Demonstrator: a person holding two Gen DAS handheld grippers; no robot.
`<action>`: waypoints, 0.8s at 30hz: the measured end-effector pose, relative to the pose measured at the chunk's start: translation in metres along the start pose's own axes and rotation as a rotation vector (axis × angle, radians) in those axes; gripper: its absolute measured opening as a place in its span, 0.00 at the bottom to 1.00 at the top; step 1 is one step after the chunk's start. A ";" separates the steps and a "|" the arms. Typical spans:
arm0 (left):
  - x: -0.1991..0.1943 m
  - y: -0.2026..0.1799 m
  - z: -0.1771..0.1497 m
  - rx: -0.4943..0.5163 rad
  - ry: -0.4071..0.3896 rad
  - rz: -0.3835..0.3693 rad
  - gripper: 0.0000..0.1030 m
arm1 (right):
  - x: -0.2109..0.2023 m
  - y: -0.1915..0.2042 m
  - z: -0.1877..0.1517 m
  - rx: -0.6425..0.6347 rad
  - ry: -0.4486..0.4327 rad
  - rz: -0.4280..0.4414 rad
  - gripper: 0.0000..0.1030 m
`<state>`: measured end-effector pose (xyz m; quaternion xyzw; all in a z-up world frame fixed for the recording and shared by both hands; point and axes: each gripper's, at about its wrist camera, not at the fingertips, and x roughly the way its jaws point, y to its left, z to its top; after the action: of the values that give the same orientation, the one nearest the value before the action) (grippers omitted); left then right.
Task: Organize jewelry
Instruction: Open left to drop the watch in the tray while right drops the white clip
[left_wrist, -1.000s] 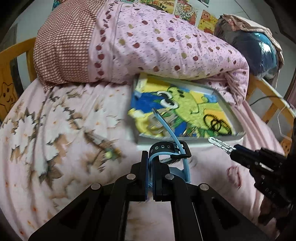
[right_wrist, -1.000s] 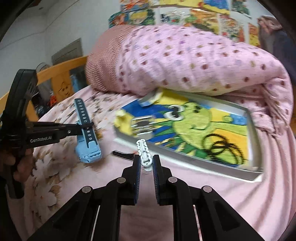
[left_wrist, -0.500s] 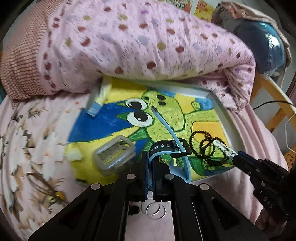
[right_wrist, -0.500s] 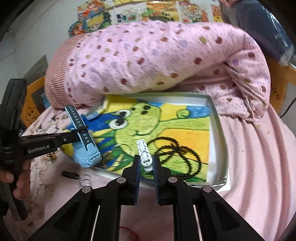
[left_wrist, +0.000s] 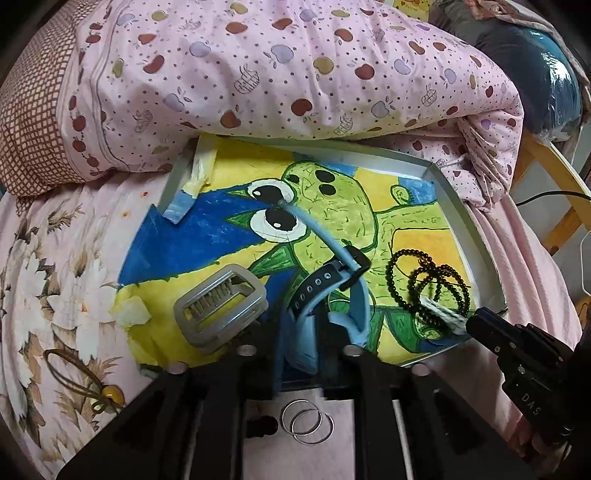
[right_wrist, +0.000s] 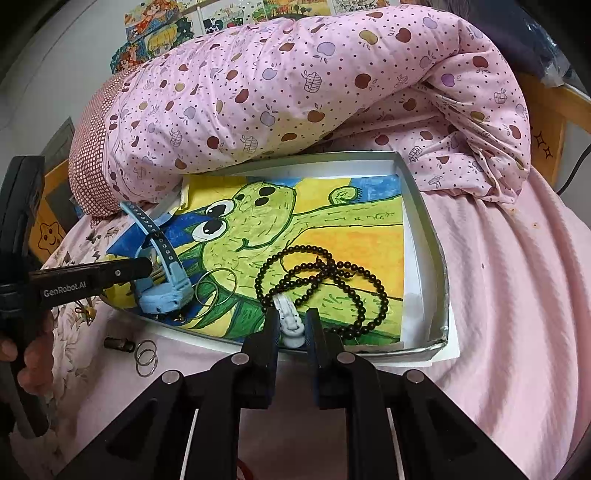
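A bed with pink sheets carries a shallow tray lined with a bright drawing of a green frog; a rolled pink quilt printed with apples lies against the tray's 12 o'clock edge. The left tool is closed on a blue watch, gripping its strap low over the tray's 6 o'clock edge, the loose end of the strap arching up toward 12 o'clock. The right wrist view shows the watch body resting at the tray's 8 o'clock side. The right tool is closed on a white clip, holding it at the tray's 6 o'clock rim, its tip touching a string of dark beads that lies looped in the tray's 5 o'clock part. A grey rectangular buckle sits in the tray at 7 o'clock in the left wrist view. A thin wire ring lies in the tray between watch and beads. Outside the tray, on the sheet near its 7 o'clock corner, are two small hoops touching each other, a small dark tube just beside them, and a brown hair tie with a yellow bead farther toward 9 o'clock. A person's hand grips the left tool's handle.
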<state>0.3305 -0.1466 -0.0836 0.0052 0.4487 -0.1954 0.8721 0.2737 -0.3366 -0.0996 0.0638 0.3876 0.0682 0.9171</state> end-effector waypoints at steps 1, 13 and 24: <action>-0.003 -0.001 -0.001 0.000 -0.009 -0.007 0.31 | -0.001 0.000 0.000 0.001 0.000 -0.001 0.17; -0.073 -0.001 -0.015 0.009 -0.183 -0.037 0.81 | -0.058 0.006 -0.002 0.054 -0.153 -0.003 0.75; -0.150 0.005 -0.045 0.004 -0.346 -0.028 0.98 | -0.132 0.053 -0.006 -0.078 -0.328 0.003 0.94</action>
<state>0.2195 -0.0833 0.0062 -0.0329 0.2916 -0.2064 0.9334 0.1740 -0.3069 -0.0020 0.0387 0.2296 0.0731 0.9698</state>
